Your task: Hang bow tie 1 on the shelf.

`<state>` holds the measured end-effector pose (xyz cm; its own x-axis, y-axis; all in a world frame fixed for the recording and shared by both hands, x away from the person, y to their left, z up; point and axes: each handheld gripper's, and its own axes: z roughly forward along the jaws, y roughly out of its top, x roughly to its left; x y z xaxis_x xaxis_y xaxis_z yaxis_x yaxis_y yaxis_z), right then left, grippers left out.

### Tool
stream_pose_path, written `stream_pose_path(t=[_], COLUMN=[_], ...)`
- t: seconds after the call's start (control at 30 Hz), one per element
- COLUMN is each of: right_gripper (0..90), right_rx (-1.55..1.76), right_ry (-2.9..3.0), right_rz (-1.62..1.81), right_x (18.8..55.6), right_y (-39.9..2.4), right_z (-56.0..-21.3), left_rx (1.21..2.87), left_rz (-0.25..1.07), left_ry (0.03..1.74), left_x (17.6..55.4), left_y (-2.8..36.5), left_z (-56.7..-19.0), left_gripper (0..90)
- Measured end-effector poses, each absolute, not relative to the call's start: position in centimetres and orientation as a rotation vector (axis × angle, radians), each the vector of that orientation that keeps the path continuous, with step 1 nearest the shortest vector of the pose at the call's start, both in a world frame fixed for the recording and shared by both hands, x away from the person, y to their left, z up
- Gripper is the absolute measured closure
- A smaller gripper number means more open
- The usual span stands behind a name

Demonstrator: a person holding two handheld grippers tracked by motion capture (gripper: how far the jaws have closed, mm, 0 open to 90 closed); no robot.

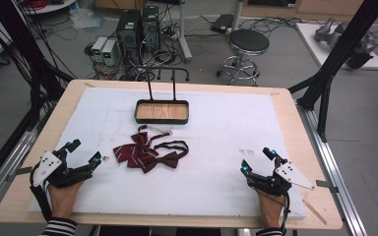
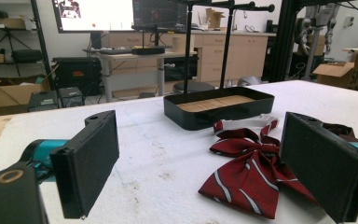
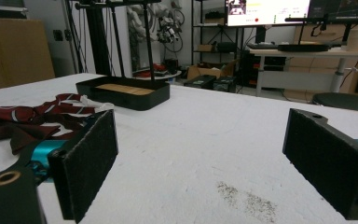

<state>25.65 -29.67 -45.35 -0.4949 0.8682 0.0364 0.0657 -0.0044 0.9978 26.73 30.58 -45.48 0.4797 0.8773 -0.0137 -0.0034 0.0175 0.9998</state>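
High view: left tongs (image 1: 81,154) at lower left and right tongs (image 1: 257,160) at lower right both gape, empty; maroon bow ties (image 1: 145,153) lie mid-frame on the bench (image 1: 216,147).

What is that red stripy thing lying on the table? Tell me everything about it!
It looks like a dark red bow tie made of cloth, with thin white stripes. It lies loose and crumpled on the white table cover, its wings spread flat. A white band sticks out at its far end, toward the black tray, without touching it as far as I can see. A second, plain dark red bow tie with a thin looped strap lies against it. Nothing holds it; the left gripper sits nearby, jaws open.
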Motion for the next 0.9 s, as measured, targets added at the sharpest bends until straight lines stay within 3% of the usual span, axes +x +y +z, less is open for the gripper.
stream_pose_path(t=[0.9], right_gripper=[9.6], right_rx=[0.983], right_ry=[1.622], right_rz=[1.54], right_x=[25.68], right_y=[-29.45], right_z=[-45.33], left_rx=[1.417], left_rz=[0.79], left_ry=[0.861], left_x=[27.18], left_y=[30.66], left_z=[-45.22], left_gripper=[12.3])
